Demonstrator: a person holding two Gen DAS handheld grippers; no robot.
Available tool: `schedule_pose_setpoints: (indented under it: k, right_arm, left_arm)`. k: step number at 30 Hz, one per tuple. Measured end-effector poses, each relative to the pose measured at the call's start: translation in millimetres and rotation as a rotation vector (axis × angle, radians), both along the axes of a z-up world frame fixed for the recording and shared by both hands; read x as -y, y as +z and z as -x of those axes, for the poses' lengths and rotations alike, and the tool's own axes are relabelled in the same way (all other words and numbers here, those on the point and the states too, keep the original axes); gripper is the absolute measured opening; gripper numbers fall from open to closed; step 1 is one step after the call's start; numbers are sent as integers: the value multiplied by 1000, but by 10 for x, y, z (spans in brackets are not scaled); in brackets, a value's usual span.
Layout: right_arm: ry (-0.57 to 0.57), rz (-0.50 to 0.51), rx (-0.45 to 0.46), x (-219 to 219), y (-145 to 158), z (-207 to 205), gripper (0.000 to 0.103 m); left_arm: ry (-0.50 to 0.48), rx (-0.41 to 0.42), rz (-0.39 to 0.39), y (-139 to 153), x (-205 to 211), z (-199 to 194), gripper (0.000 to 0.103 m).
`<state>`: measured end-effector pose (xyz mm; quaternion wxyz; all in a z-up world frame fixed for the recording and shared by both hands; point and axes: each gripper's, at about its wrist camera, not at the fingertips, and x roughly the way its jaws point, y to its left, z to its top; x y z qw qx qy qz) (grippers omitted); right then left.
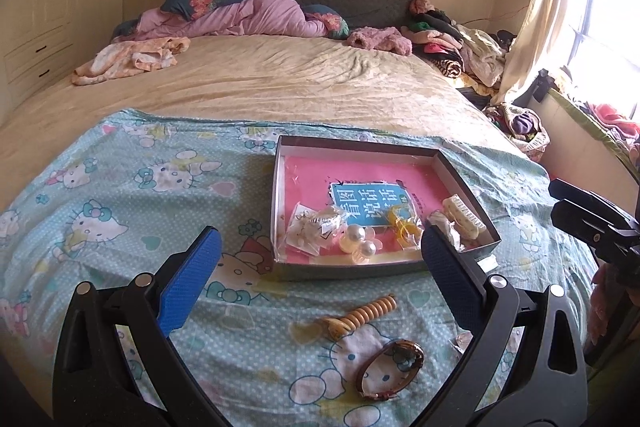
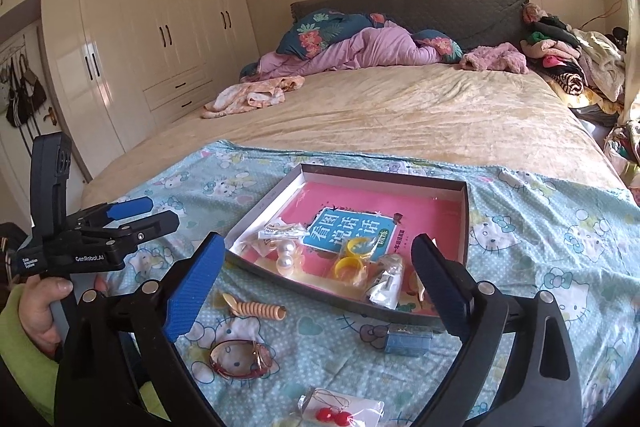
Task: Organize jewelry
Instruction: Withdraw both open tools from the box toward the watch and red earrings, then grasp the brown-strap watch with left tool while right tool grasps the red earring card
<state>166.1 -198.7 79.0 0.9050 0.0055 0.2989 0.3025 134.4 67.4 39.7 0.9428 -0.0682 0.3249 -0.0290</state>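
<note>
Both hand-held grippers, L & R, spread apart, empty; tray w/ pearl clip ahead.

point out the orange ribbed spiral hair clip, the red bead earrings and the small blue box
orange ribbed spiral hair clip (image 2: 259, 308), right wrist view, ribbed middle
red bead earrings (image 2: 331, 416), right wrist view, between beads
small blue box (image 2: 408, 341), right wrist view, front face
</note>
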Motion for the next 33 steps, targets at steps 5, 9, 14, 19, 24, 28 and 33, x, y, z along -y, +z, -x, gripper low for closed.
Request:
schedule_pose_setpoints:
  k: [5, 9, 14, 19, 24, 28, 33]
  right_arm:
    - [-7, 8, -4, 43, -17, 97, 94]
    - [-11, 11, -9, 81, -47, 181, 94]
    - [-7, 26, -26, 92, -136, 280, 94]
    - [-16, 50, -55, 117, -307, 362, 94]
    - [-23, 95, -102, 129, -546, 431, 94]
    - [-28, 129, -131, 129, -723, 468, 94]
    - [-34, 160, -171, 107, -940, 516, 94]
  left_arm:
    - [-19, 2, -13, -18, 65, 118, 93]
    - [-29, 4, -28, -37, 115, 202, 93]
    - [-40, -4, -49, -81, 177, 277, 93]
    - [-62, -25, -70, -181, 255, 344, 93]
    - [-96, -74, -74, -362, 315, 371, 93]
    - [-115, -110, -58, -536, 322, 376, 93]
    - [-127, -174, -59, -796, 338, 342, 93]
